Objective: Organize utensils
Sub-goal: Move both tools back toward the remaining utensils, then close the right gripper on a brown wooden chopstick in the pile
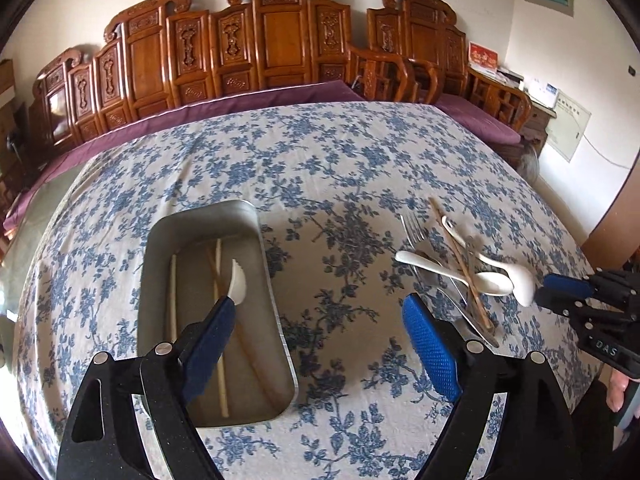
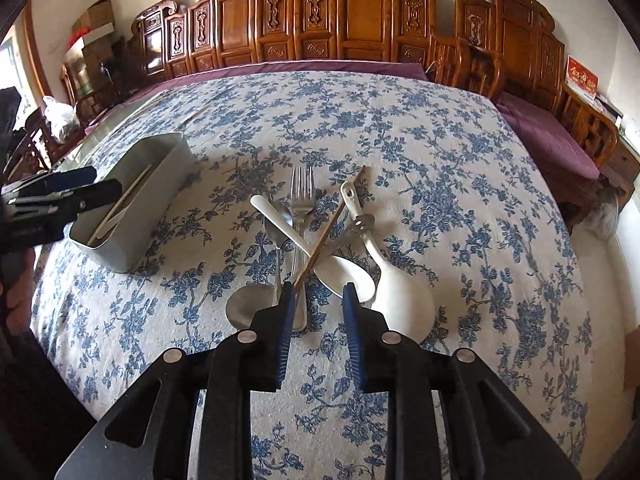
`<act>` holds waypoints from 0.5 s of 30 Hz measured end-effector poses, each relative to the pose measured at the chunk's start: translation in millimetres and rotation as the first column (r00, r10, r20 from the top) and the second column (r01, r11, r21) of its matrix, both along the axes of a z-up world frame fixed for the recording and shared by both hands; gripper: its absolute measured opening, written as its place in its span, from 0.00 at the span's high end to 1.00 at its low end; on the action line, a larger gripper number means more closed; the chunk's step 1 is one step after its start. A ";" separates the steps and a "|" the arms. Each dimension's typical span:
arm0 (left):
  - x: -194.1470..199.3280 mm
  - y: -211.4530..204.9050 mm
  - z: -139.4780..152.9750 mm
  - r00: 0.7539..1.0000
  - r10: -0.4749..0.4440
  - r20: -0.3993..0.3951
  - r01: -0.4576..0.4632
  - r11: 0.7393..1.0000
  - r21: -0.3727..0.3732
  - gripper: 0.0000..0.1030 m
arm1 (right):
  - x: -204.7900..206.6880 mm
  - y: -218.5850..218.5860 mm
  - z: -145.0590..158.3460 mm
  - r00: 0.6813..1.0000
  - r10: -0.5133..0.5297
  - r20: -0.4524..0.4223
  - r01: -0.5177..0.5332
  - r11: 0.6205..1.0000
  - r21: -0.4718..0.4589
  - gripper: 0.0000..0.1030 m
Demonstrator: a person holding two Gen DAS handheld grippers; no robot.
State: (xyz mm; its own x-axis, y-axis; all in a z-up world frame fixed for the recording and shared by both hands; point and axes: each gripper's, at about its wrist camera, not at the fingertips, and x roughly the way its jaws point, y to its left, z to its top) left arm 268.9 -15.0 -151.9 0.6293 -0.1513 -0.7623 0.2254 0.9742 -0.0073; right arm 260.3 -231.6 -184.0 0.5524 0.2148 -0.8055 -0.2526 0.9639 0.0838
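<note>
A grey metal box (image 1: 160, 248) holds pale chopsticks (image 1: 220, 344) and a white plastic knife (image 1: 238, 282). My left gripper (image 1: 320, 312) is open and empty, with its left finger over the box. A pile of utensils lies to the right: a fork (image 2: 302, 196), a steel spoon (image 2: 248, 304), two white ceramic spoons (image 2: 352, 276), a brown chopstick (image 2: 328, 228). My right gripper (image 2: 318, 296) is open just in front of the pile, with the chopstick's near end at its left fingertip (image 2: 287, 300). The box (image 2: 132, 208) stands at the left in the right wrist view.
The table wears a blue floral cloth (image 2: 400, 152). A carved wooden bench (image 1: 280, 40) with a purple cushion (image 1: 240, 104) runs along the far edge. The right gripper (image 1: 568, 286) shows at the right edge of the left wrist view.
</note>
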 end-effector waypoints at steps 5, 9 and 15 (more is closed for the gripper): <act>-3.0 -16.6 -9.8 1.000 -0.025 -0.011 0.025 1.000 0.016 0.20 | 20.2 13.7 -15.5 0.999 0.008 -0.039 -0.007 1.000 0.029 0.74; -5.9 -27.6 -17.7 0.999 -0.046 -0.021 0.047 0.998 0.039 0.20 | 41.9 23.7 -31.8 0.997 -0.003 -0.080 0.006 0.999 0.031 0.74; -7.8 -36.2 -24.8 0.997 -0.067 -0.036 0.069 0.996 0.055 0.20 | 62.5 29.7 -50.6 0.992 -0.034 -0.124 0.030 0.999 -0.041 0.75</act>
State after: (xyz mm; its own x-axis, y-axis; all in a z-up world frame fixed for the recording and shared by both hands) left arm 261.1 -51.3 -176.7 0.5926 -0.1491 -0.7916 0.2915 0.9558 0.0382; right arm 322.8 -201.9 -234.6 0.4536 0.1654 -0.8757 -0.2116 0.9745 0.0744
